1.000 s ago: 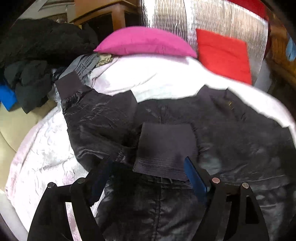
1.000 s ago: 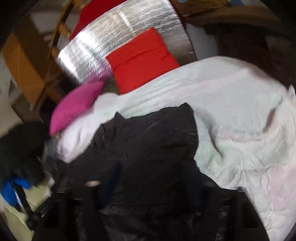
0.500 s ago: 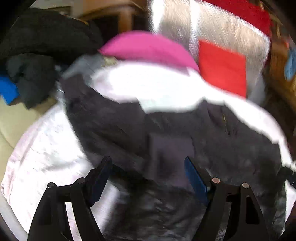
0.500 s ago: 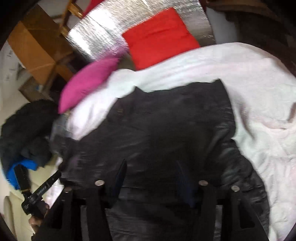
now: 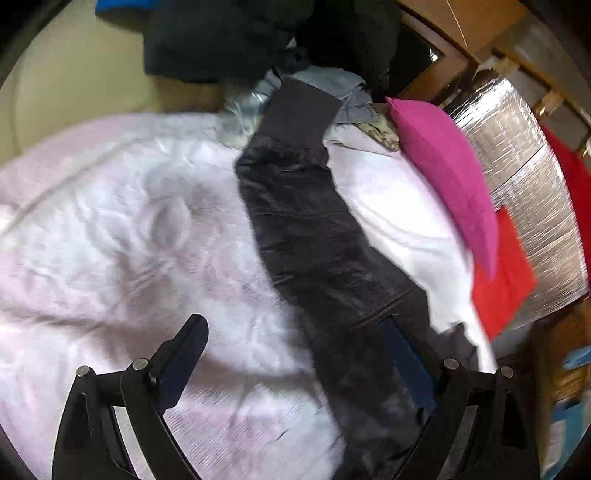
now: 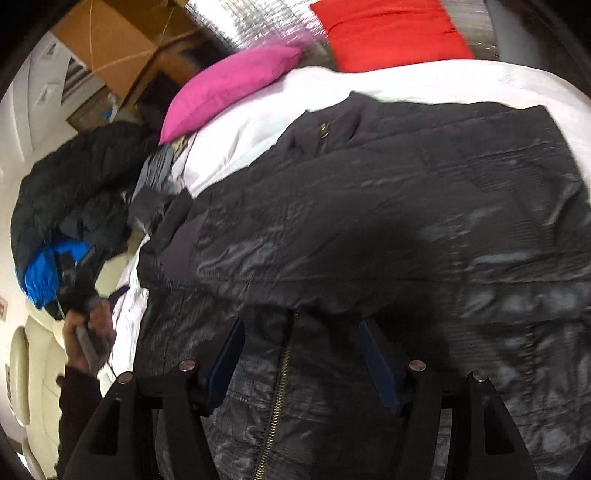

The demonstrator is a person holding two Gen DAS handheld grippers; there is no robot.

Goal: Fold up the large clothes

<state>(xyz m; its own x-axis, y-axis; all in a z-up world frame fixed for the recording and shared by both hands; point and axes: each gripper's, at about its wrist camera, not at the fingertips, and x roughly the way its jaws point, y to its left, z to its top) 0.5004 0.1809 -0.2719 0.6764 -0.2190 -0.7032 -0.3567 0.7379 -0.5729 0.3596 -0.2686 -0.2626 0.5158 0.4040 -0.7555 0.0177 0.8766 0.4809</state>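
a dark shiny padded jacket [image 6: 369, 229] lies spread on a pale pink and white quilted bedcover [image 5: 122, 229], filling most of the right wrist view. its gold zip [image 6: 277, 384] runs down the lower middle of that view, and one side of the jacket is folded over the body above it. in the left wrist view one sleeve [image 5: 306, 221] stretches away across the bedcover, ending in a flat dark knitted cuff [image 5: 299, 114] near the far edge of the bed. the left gripper [image 5: 299, 369] has just been opening and its jaws stand wide apart, holding nothing; one finger hangs over bare bedcover and the other over the dark fabric at the sleeve's near end. the right gripper [image 6: 299, 358] has also just been opening and its jaws stand partly apart over the jacket front, with the zip between them; the pads do not appear to press on the fabric. a bright pink pillow [image 5: 447, 177] and a red cushion [image 6: 391, 33] lie at the head of the bed against a silver quilted panel [image 5: 524, 147]. a heap of dark clothes [image 6: 74, 192] with something blue in it sits beside the bed. at the left edge of the right wrist view, the person's left hand [image 6: 86, 336] grips its handle.
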